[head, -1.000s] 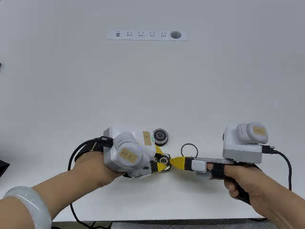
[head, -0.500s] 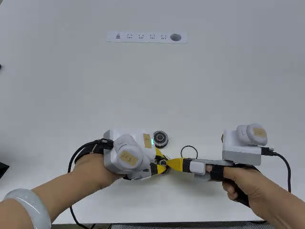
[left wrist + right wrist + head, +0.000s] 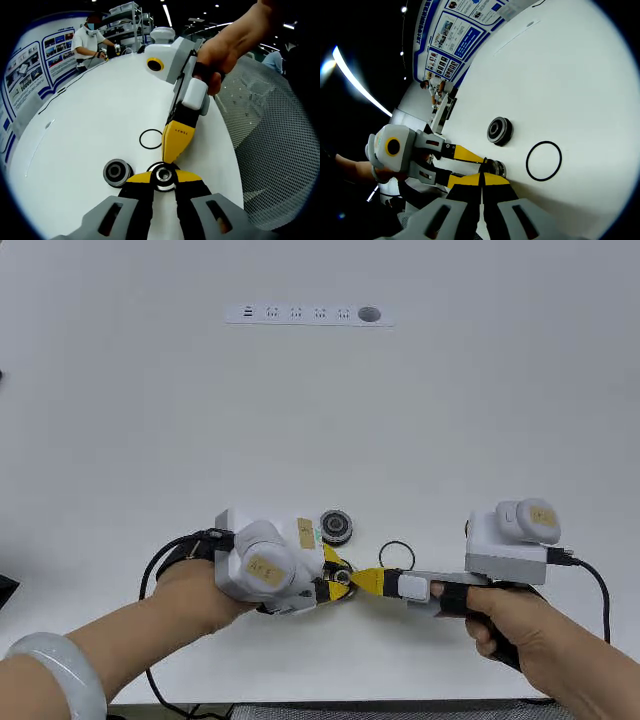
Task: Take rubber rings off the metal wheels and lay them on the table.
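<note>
inward, l claw (image 3: pixel 163 176) + r claw (image 3: pixel 481 176) tip-to-tip

The table (image 3: pixel 450 420) is white, smooth and a little glossy. The wheel (image 3: pixel 496 167) has a shiny metal hub and a dull black rim that looks like rubber. The second wheel (image 3: pixel 117 172), just beside the wheel, has the same look. The ring (image 3: pixel 527 162), near the wheel, is thin matt black rubber. The left gripper (image 3: pixel 163 176) and the right gripper (image 3: pixel 481 176) have smooth yellow jaw tips and glossy white plastic shells.
</note>
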Action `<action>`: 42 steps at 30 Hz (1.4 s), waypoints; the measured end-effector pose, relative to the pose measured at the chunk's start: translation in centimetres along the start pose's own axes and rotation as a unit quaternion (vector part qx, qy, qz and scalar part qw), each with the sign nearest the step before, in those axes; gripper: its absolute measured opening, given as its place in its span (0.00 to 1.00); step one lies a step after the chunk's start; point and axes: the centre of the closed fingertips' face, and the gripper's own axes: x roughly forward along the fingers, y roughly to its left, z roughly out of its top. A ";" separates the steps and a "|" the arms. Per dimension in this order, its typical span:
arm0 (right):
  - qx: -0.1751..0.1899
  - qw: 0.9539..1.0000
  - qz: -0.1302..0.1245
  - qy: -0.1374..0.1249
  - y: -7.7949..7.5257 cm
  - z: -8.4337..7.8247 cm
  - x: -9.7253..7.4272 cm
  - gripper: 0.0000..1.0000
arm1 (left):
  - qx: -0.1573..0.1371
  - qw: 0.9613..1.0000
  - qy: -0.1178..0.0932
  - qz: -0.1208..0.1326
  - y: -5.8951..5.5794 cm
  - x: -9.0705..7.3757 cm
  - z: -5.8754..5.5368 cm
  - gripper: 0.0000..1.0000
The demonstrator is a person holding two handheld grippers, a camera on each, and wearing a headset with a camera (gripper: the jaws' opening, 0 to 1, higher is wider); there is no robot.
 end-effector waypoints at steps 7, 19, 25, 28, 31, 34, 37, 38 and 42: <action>0.001 1.000 -0.004 -0.002 -0.3 0.0 0.0 0.01 | -0.002 1.000 -0.008 0.002 0.2 -0.5 -0.3 0.24; 0.002 1.000 0.005 -0.004 0.2 0.2 -0.1 0.01 | -0.009 1.000 -0.011 0.023 0.9 -1.2 -1.1 0.42; 0.003 1.000 0.012 -0.006 0.7 0.3 -0.1 0.01 | -0.019 0.999 -0.012 0.033 1.2 -1.6 -1.4 0.45; 0.004 1.000 0.016 -0.009 1.1 0.3 -0.2 0.01 | -0.026 0.999 -0.015 0.038 1.3 -1.7 -1.5 0.47; 0.006 1.000 0.021 -0.014 1.5 0.5 -0.3 0.01 | -0.032 0.998 -0.017 0.041 1.4 -1.9 -1.6 0.48; 0.006 0.999 0.025 -0.019 1.7 0.7 -0.5 0.01 | -0.036 0.998 -0.017 0.046 1.6 -2.0 -1.7 0.51; 0.007 0.999 0.027 -0.025 1.9 0.9 -0.8 0.01 | -0.037 0.998 -0.018 0.049 1.8 -2.1 -1.7 0.52; 0.008 0.999 0.026 -0.028 1.9 1.0 -1.0 0.01 | -0.040 0.998 -0.020 0.052 1.9 -2.1 -1.7 0.53; 0.012 0.999 0.021 -0.040 1.5 1.5 -1.7 0.01 | -0.044 0.997 -0.029 0.059 2.2 -2.3 -1.6 0.57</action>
